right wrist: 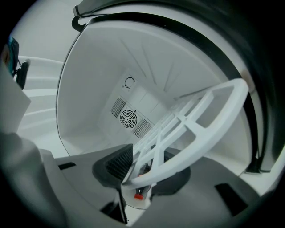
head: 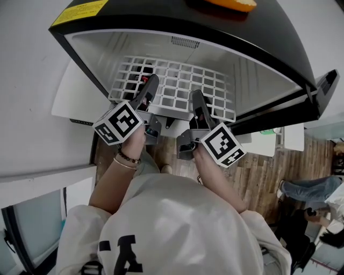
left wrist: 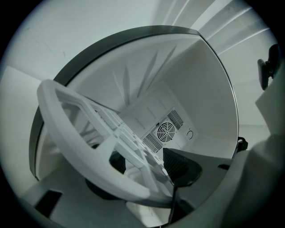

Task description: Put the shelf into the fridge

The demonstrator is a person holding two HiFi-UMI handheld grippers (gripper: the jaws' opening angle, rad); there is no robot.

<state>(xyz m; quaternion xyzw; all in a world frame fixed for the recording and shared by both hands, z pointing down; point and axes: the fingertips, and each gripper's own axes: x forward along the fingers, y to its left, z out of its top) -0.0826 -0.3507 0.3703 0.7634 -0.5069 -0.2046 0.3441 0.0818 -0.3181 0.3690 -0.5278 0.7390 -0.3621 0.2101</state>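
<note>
A white grid shelf (head: 177,83) lies level inside the open fridge (head: 293,37), a black cabinet with a white interior. My left gripper (head: 151,86) is shut on the shelf's front rim left of centre. My right gripper (head: 197,101) is shut on the same rim to the right. In the left gripper view the shelf (left wrist: 80,142) crosses between the ribbed pads (left wrist: 178,165), with the left gripper (left wrist: 147,168) clamped on its edge. In the right gripper view the shelf (right wrist: 200,122) runs between the pads (right wrist: 116,162) of the right gripper (right wrist: 143,171). Both point level at the back wall's fan grille (left wrist: 165,131).
The fridge door (head: 325,88) stands open at the right. An orange thing (head: 232,4) sits on the fridge top, near a yellow label (head: 80,12). White walls hem the fridge on the left. A person's legs (head: 306,189) rest on the wooden floor (head: 269,172) at right.
</note>
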